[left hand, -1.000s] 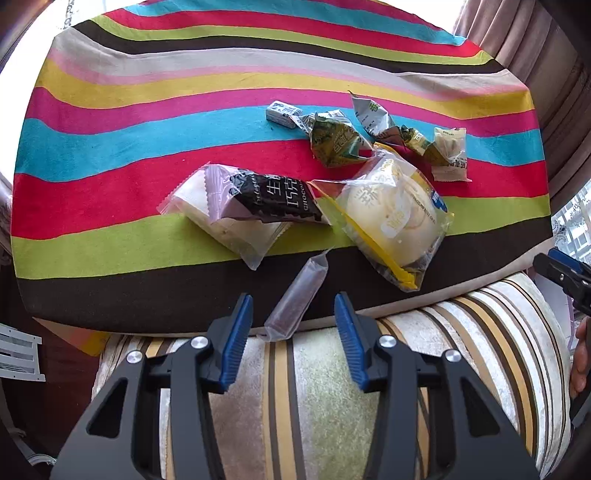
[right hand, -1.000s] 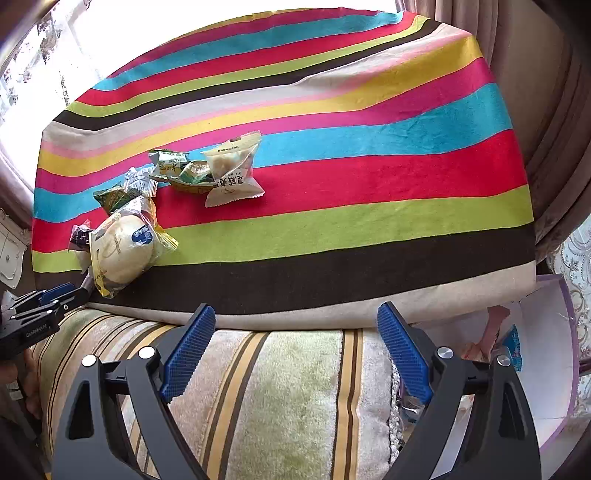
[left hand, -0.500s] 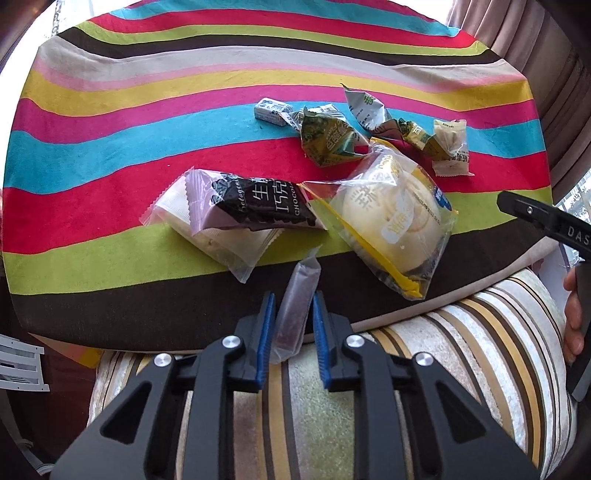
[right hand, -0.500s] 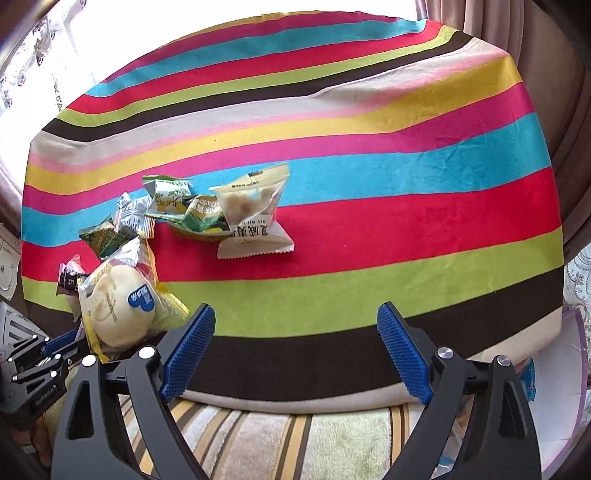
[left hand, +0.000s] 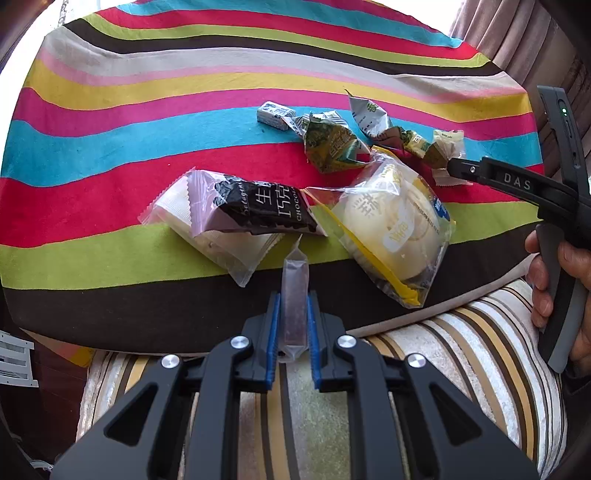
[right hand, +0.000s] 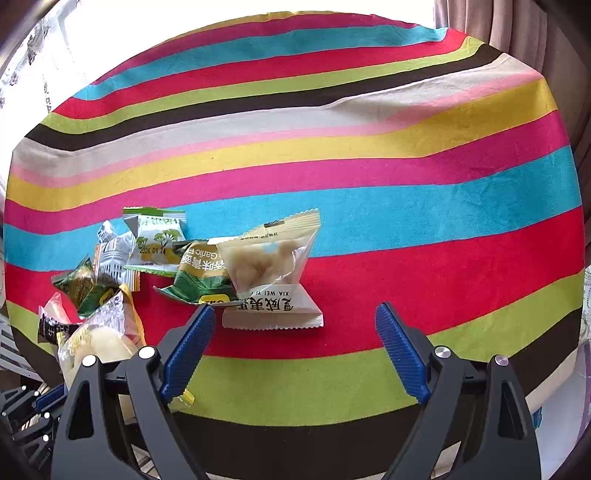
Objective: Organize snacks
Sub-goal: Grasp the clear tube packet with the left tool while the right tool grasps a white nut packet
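Note:
My left gripper (left hand: 293, 295) is shut on a small clear stick packet (left hand: 294, 273), held at the near edge of the striped tablecloth (left hand: 110, 173). Just past it lie a black chocolate packet (left hand: 266, 206) on a white cake packet (left hand: 221, 243) and a round bun in a clear bag (left hand: 391, 218). My right gripper (right hand: 295, 310) hovers over the cloth with its jaws wide and closing slightly, pressing on nothing. A white packet of pale pieces (right hand: 269, 273) lies just past its left fingertip (right hand: 205, 317), next to green packets (right hand: 199, 277).
A small white and blue candy (left hand: 275, 114) and crumpled green wrappers (left hand: 332, 144) sit farther back. A striped cushion (left hand: 443, 350) lies below the table's near edge. A hand (left hand: 554, 280) holds the right gripper's handle. Curtains (right hand: 517, 26) hang at the right.
My left gripper's jaws closed onto the clear stick packet. My right gripper moved in over the table toward the white packet and the green packets.

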